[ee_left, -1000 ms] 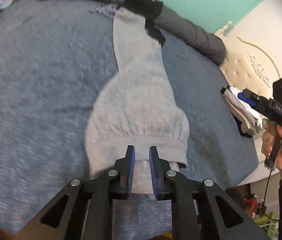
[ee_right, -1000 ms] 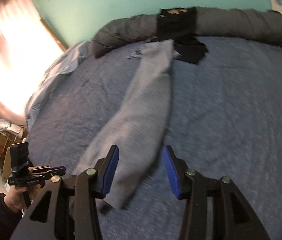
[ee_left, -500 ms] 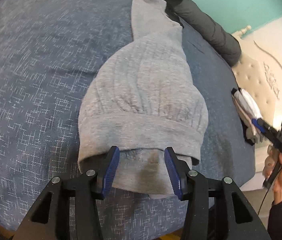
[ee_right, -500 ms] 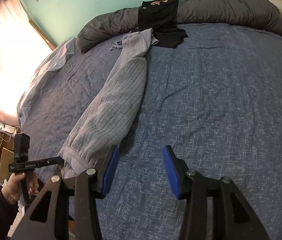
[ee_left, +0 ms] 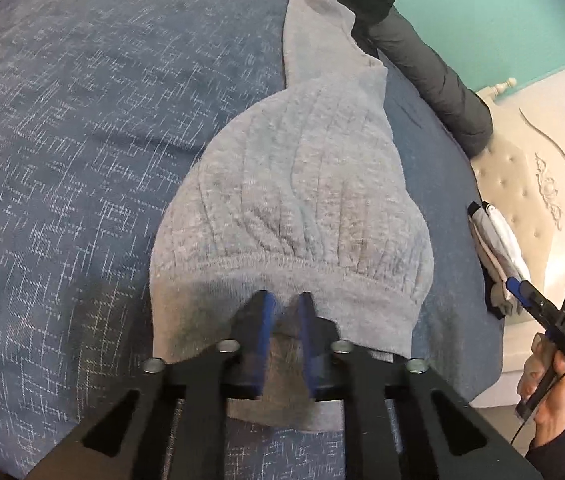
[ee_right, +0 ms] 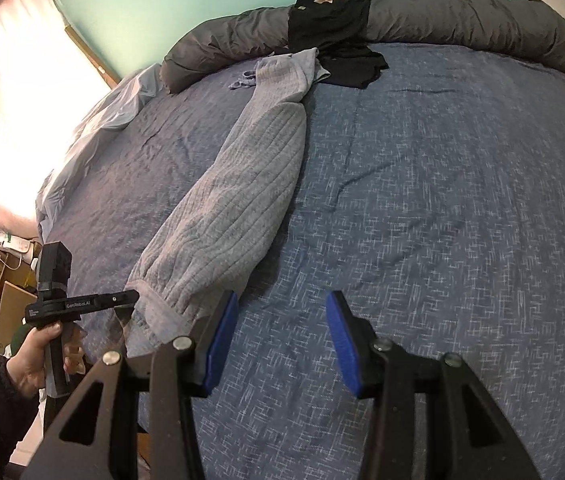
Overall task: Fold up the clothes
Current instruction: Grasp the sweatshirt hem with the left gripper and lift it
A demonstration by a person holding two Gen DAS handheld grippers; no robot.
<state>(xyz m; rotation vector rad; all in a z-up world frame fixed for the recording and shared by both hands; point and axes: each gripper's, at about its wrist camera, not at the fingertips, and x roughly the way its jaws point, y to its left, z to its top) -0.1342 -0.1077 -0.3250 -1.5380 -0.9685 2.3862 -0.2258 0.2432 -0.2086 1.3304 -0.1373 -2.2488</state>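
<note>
Pinching the cuff of the grey sweatpants [ee_left: 294, 208] at the near edge of the bed [ee_left: 62, 140], our left gripper [ee_left: 285, 312] has just been closing — its blue pads now press the fabric between them. Our right gripper [ee_right: 282, 344] hangs just beside that cuff, jaws apart over bare blue bedspread, nothing between them. From the cuff the sweatpants run in a long ribbed strip toward the far edge — their top end touches a black garment [ee_right: 334, 36] draped over the rolled grey duvet [ee_right: 462, 20]. Folded white clothes [ee_left: 498, 248] sit at the bed's right edge.
</note>
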